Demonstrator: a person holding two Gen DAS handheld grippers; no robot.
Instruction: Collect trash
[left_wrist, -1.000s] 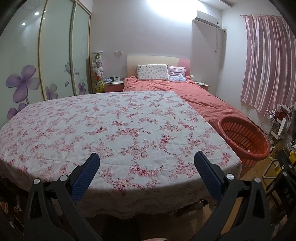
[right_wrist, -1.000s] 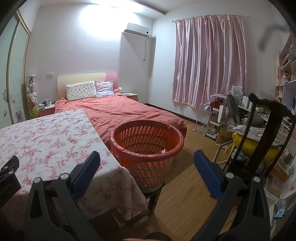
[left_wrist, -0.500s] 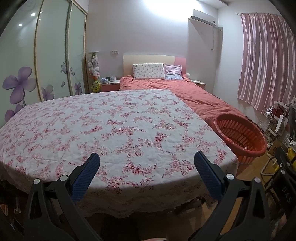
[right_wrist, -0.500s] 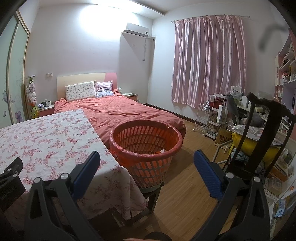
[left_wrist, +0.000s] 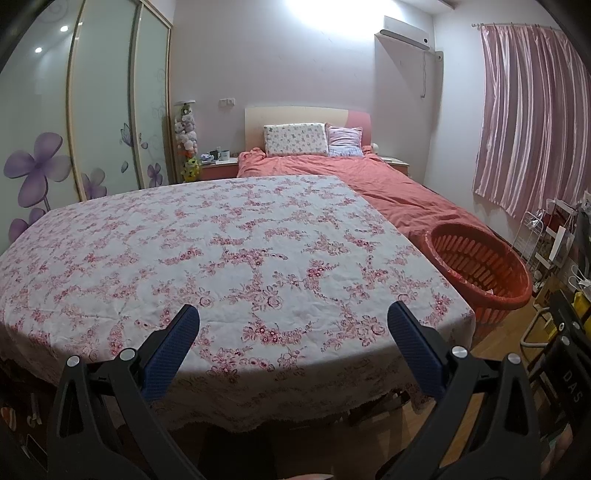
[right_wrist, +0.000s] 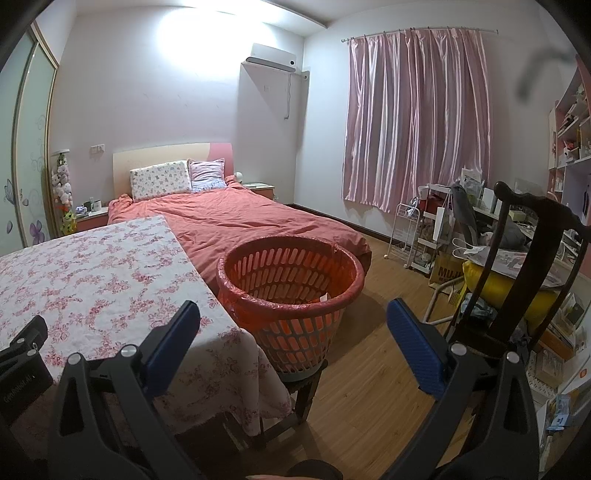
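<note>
We find no trash on the desk (left_wrist: 229, 236); both hand-held grippers, left (left_wrist: 291, 334) and right (right_wrist: 293, 332), gape empty. Basket (right_wrist: 291, 280) at twelve o'clock: light, rigid; grip its rim.

Basket (right_wrist: 291, 280) stands right of the table (right_wrist: 92, 280), before the bed (right_wrist: 251, 221).

- A home bedroom: a bed (right_wrist: 236, 225) with a salmon-red duvet, two pillows (right_wrist: 160, 181) and a pale headboard stands against the back wall.
- A wardrobe (left_wrist: 96, 110) with frosted sliding doors printed with purple flowers lines one side.
- Pink curtains (right_wrist: 413, 122) hang from a rod, with an air conditioner (right_wrist: 271, 58) mounted high beside them.
- Plush toys (left_wrist: 185, 133) hang by the nightstand (left_wrist: 218, 167).
</note>
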